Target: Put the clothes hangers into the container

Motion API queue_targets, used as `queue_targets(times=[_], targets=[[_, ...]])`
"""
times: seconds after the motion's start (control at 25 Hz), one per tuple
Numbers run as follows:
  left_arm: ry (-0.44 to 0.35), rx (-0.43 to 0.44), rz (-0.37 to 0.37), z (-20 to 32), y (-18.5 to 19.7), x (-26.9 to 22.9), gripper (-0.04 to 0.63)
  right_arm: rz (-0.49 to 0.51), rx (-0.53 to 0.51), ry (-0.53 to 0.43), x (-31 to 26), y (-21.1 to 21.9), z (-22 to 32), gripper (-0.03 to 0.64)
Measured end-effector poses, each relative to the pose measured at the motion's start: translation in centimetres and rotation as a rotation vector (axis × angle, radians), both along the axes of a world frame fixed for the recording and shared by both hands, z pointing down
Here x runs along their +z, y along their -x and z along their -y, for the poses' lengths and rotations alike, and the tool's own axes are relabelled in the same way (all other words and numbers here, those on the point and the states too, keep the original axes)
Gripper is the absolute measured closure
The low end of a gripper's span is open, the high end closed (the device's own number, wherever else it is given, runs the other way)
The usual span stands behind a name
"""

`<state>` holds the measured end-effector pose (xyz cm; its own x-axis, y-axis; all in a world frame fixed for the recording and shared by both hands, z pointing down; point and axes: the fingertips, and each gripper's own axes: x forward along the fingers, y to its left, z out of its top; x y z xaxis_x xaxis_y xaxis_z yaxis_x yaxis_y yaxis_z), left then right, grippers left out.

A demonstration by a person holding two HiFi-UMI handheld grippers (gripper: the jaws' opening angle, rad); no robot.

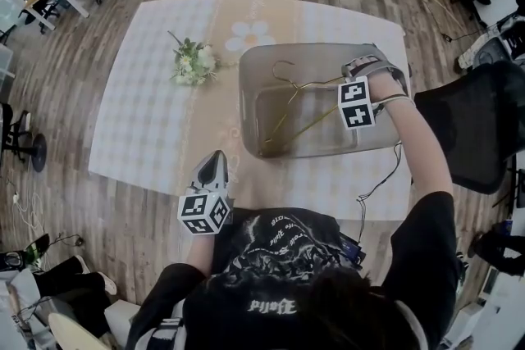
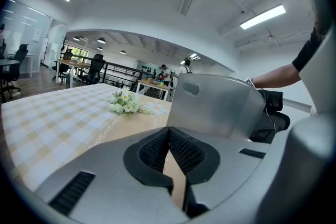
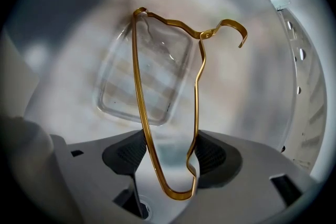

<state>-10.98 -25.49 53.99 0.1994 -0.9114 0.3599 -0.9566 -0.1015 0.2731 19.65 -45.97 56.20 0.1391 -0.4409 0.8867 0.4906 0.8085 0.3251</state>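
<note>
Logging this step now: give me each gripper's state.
Left gripper: shut, empty.
Right gripper: shut on the gold hanger, over the container.

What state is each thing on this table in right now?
Left gripper: shut, empty.
Right gripper: closed on the hanger's end.
Hanger: held tilted inside the container.
Container: upright, open-topped, otherwise empty.
Flower bunch: lying on the table.
</note>
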Motion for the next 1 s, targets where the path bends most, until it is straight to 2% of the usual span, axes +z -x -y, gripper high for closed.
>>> queue_targets(times=[0.12,0.48,0.72,1.0], targets=[[0.0,-0.006,-0.006,-0.1,0.2,0.1,0.575,0.016,0.01,-0.014,0.1,0.3,0.3,0.319],[-0.017,0.005,-0.002,-0.6,0.2,-0.1,0.575,0.14,0.108,-0.041,-0.7,1.2,0.0,0.195],[-0.041,0.065,0.008,-0.7,-0.6,-1.3,0.575,0.38,0.195,-0.07,-4.7,2.8,-1.1,0.199],[-0.066,0.184,-0.006,-1.1,-2.5,-2.1,0.575,0.685,0.291,-0.136,-10.8,4.1,-4.3,0.222]])
